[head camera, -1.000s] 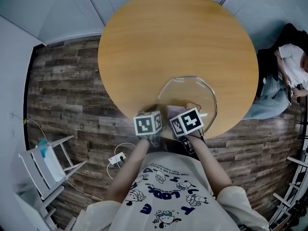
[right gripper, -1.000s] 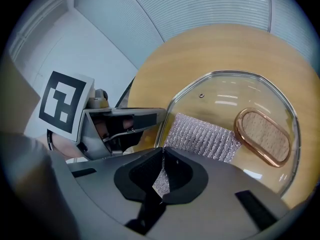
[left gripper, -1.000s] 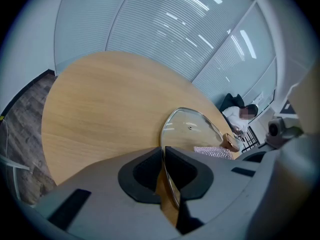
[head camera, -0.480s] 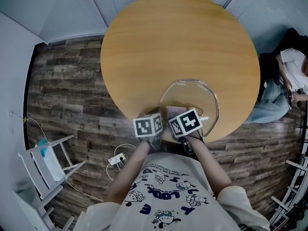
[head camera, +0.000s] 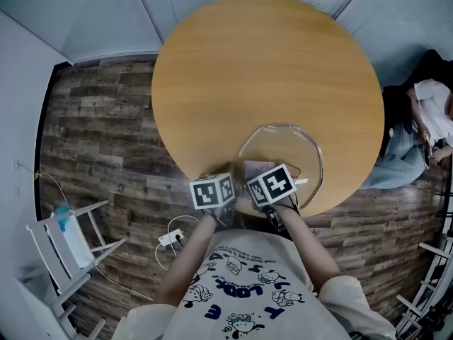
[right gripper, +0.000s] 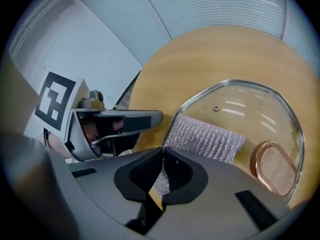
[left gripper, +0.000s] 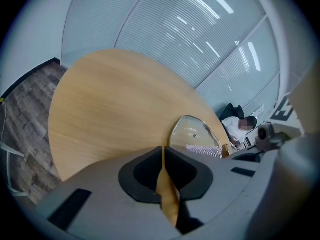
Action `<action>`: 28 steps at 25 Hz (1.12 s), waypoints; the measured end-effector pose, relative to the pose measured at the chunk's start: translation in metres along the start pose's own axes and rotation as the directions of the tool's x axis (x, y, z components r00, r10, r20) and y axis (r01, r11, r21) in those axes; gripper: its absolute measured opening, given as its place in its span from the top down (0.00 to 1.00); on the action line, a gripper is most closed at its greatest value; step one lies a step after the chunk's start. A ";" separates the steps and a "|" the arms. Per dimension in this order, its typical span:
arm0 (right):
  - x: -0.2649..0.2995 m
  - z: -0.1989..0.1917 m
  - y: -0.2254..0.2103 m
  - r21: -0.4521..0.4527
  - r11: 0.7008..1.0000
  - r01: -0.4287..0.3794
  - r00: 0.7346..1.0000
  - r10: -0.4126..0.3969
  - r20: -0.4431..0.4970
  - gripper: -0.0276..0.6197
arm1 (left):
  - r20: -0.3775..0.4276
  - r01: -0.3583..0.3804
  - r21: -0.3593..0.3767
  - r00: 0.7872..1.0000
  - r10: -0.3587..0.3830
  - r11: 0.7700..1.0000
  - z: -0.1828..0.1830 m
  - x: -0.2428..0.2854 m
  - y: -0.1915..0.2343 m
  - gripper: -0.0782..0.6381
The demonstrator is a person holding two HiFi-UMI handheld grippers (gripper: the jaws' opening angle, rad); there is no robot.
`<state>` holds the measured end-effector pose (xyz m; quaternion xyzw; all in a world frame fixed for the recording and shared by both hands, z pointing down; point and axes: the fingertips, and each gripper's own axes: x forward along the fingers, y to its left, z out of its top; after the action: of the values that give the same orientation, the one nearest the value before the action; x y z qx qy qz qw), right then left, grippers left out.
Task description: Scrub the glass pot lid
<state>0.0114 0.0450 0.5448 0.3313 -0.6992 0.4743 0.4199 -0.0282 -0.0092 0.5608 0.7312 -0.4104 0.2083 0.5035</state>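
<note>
Drifting left from the glass pot lid [right gripper: 250,109], my left gripper [left gripper: 163,149] — like my right gripper [right gripper: 162,150] — is clamping shut on nothing; scrubbing's stalling.

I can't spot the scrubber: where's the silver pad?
In the right gripper view the pad lies on the lid, at its near edge, a corner pinched by the right hand-held gripper.

You work under even, cool, fairly bright light. White streaks of glare cross the wall [left gripper: 200,29] at the upper right of your left gripper view and the lid [right gripper: 250,114]; the scouring pad [right gripper: 210,136] glitters. Fisheye bends edges; corners go black.
</note>
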 end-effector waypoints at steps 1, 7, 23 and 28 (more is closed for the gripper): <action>0.001 0.001 0.000 -0.008 1.000 -0.001 1.000 0.001 -0.004 0.90 | 0.003 -0.003 -0.001 1.000 0.003 1.000 0.001 -0.001 0.002 0.85; 0.007 0.007 0.006 -0.049 0.999 -0.001 1.000 0.000 -0.010 0.90 | 0.021 -0.017 -0.010 1.000 0.018 1.000 0.006 -0.010 0.012 0.85; 0.012 0.044 0.029 -0.073 0.996 -0.044 0.991 0.053 0.121 0.90 | 0.102 -0.052 0.000 0.993 0.052 0.999 0.025 -0.037 0.032 0.85; -0.007 0.065 0.027 -0.055 0.998 -0.022 0.960 0.036 0.277 0.90 | 0.151 -0.058 0.024 0.987 0.053 0.998 0.039 -0.047 0.024 0.85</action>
<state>-0.0267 -0.0069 0.5156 0.3733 -0.7680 0.4110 0.3193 -0.0790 -0.0299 0.5250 0.7402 -0.4644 0.1724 0.4546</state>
